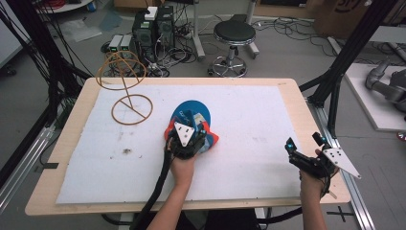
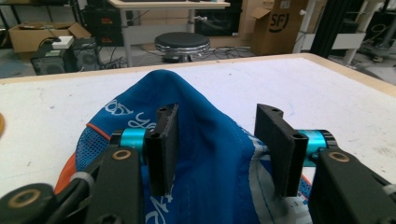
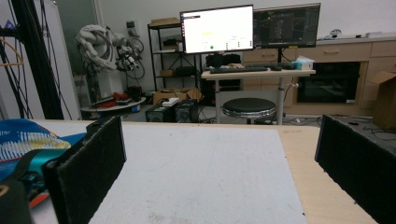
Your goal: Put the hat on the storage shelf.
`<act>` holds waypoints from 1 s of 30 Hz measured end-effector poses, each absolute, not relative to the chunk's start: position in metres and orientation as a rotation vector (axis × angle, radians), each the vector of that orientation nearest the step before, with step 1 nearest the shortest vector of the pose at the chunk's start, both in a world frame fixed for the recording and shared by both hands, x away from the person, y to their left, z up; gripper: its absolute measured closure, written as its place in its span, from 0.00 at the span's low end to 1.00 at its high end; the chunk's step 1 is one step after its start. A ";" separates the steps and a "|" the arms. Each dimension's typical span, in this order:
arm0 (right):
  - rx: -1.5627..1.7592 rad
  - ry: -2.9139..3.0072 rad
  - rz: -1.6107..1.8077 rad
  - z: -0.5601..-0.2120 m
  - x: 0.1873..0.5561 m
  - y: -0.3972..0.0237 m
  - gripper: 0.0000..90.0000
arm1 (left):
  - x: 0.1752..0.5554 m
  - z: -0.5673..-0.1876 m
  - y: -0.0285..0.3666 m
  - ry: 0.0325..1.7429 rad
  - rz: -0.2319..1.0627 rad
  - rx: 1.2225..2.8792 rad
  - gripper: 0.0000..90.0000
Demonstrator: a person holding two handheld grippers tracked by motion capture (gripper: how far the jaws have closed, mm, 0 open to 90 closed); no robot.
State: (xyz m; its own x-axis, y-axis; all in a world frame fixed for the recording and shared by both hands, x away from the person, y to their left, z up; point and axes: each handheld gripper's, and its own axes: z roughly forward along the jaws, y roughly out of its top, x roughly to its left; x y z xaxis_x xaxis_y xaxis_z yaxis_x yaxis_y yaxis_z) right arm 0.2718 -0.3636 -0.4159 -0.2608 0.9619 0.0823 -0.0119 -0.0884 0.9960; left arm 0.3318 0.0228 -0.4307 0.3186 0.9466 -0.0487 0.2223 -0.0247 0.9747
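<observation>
A blue cap [image 1: 194, 111] with an orange-red edge and white lettering lies near the middle of the white mat. My left gripper [image 1: 188, 120] reaches over it from the near side. In the left gripper view the cap's crown [image 2: 205, 130] rises between the two black pads. The left pad [image 2: 163, 149] lies against the fabric, while the right pad [image 2: 278, 149] stands just off the blue cloth, so the jaws are half open around the cap. My right gripper [image 1: 304, 143] hovers wide open at the table's right edge, and in the right gripper view the gripper [image 3: 224, 163] has nothing between its pads. The cap [image 3: 23, 135] shows at that view's left.
A brown wire stand [image 1: 127, 91] with two rings sits at the mat's far left corner. The white mat [image 1: 249, 110] covers most of the wooden table [image 1: 297, 96]. Beyond the far edge are a stool [image 1: 234, 36], computer boxes and cables; black frame posts flank both sides.
</observation>
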 end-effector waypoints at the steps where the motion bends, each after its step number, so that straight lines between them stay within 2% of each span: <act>1: 1.120 1.341 1.478 -0.416 0.272 -0.364 0.02 | 0.332 -0.431 0.023 1.129 0.845 1.493 0.61; 7: 1.120 1.341 1.479 -0.416 0.272 -0.363 0.02 | 0.330 -0.432 0.021 1.105 0.836 1.494 0.83; 8: 1.121 1.342 1.479 -0.416 0.272 -0.363 0.02 | 0.330 -0.433 0.022 1.098 0.822 1.503 0.83; 9: 1.120 1.341 1.480 -0.416 0.272 -0.364 0.02 | 0.330 -0.433 0.022 1.098 0.820 1.506 0.91; 11: 1.126 1.341 1.482 -0.416 0.272 -0.363 0.02 | 0.331 -0.434 0.023 1.098 0.802 1.507 0.95; 30: 1.122 1.339 1.482 -0.417 0.272 -0.363 0.02 | 0.330 -0.409 0.049 1.033 0.786 1.370 0.98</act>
State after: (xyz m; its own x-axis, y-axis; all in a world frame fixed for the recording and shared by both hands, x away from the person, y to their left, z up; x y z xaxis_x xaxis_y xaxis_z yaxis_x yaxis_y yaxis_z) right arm 0.2723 -0.3632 -0.4167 -0.2614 0.9613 0.0868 -0.0111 -0.0929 0.9956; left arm 0.3299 0.0492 -0.4092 0.3800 0.9167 -0.1238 0.1247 0.0819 0.9888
